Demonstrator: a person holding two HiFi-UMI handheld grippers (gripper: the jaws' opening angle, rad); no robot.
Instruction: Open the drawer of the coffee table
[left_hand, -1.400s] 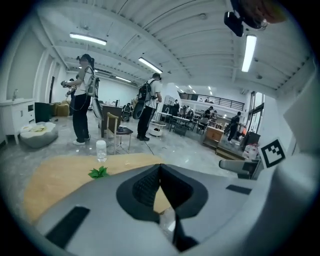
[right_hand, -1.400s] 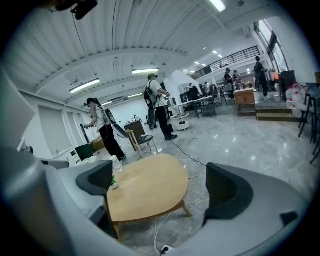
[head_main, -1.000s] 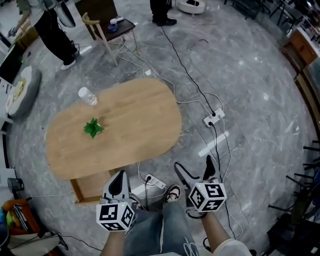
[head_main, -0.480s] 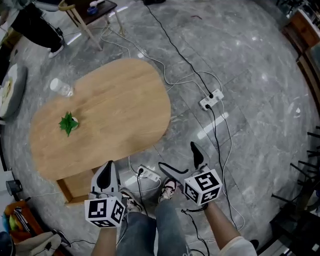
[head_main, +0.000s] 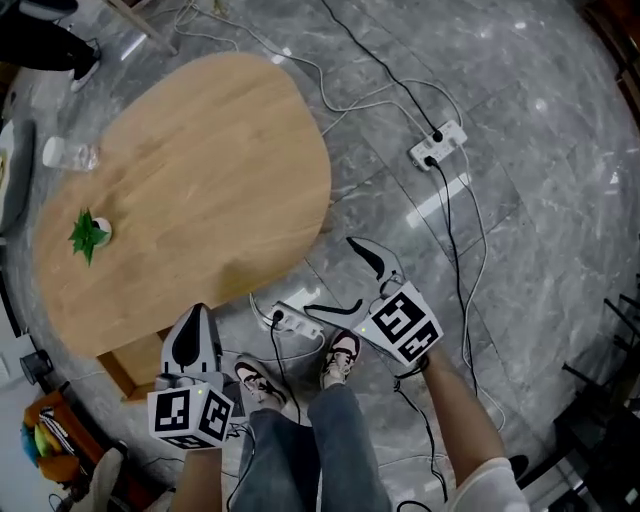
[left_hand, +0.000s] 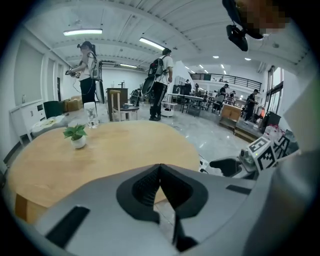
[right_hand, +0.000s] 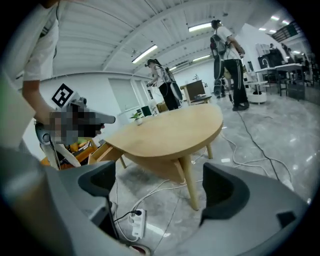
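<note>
Trailing cables (head_main: 443, 215) by coffee table (head_main: 200, 170), left gripper (head_main: 195, 318) closed, right gripper (head_main: 328, 274) jaws closing, empty

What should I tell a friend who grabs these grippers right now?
Left gripper: shut, empty, beside the drawer in the head view.
Right gripper: jaws wide, closing a little, nothing between them, above the floor.
Drawer: under the near left end of the table, sticking out. Neither gripper touches it.
Done: the drawer looks at least partly open.
Left: if it should come out further, probably grip its front and pull.
</note>
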